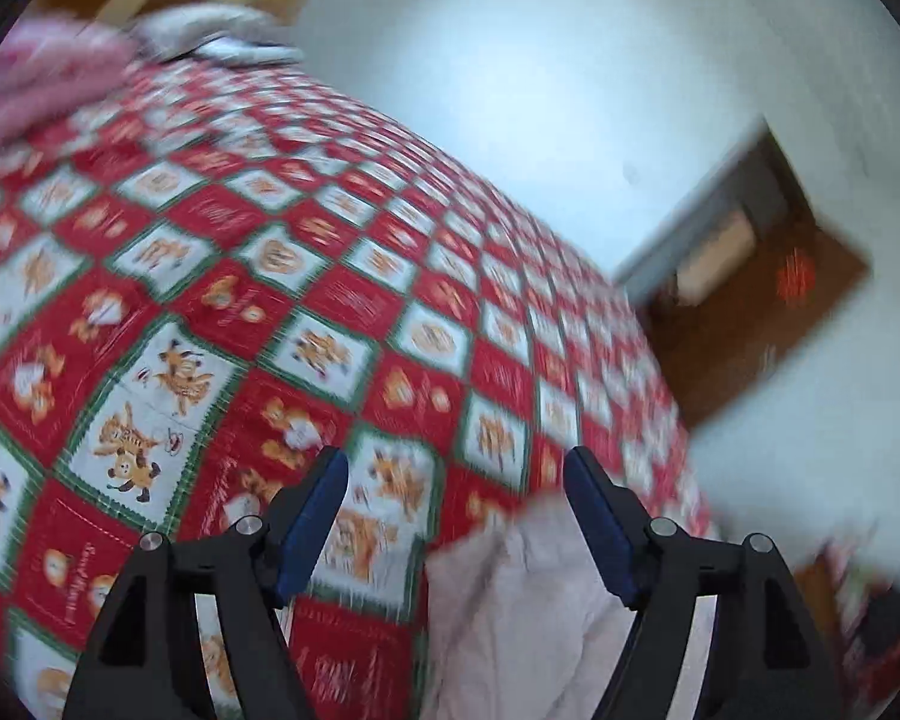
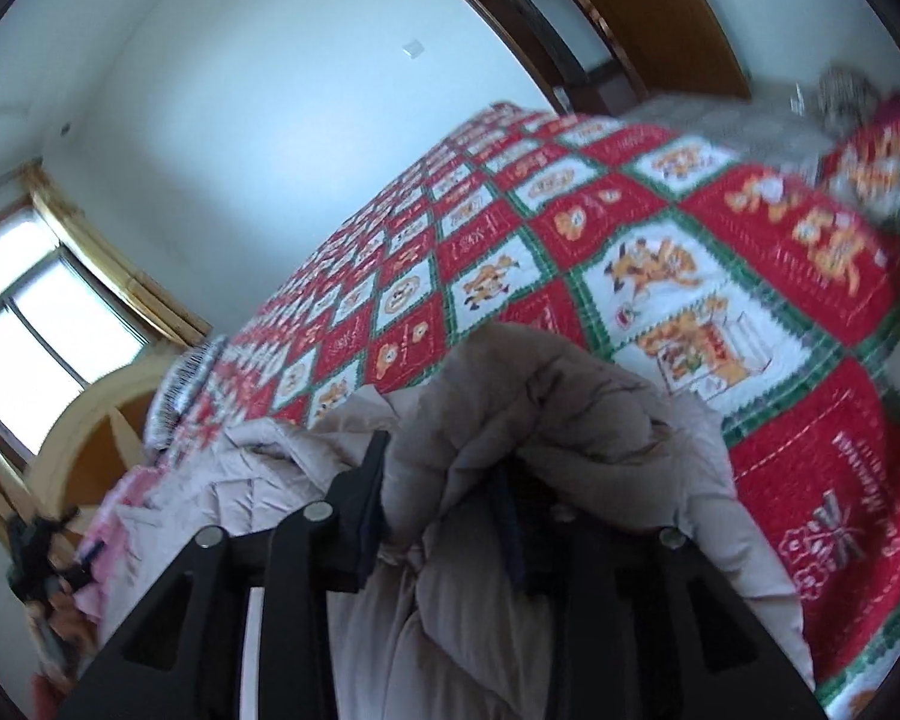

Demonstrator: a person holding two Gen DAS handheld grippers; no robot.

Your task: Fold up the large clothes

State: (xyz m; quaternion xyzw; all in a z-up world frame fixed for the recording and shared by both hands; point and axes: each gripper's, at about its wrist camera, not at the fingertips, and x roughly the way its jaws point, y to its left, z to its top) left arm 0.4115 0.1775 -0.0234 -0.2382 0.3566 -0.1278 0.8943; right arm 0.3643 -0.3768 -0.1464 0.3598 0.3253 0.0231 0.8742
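A pale beige puffy jacket lies on a bed under a red, white and green checked quilt. In the right wrist view my right gripper is shut on a thick fold of the jacket, which bulges over and hides most of the right finger. In the left wrist view my left gripper is open and empty above the quilt. A corner of the jacket lies below, between its blue-padded fingers, not gripped.
A pink cloth and grey bedding lie at the quilt's far end. A wooden door stands in the white wall. The right wrist view shows a window, a wooden headboard and a pink item.
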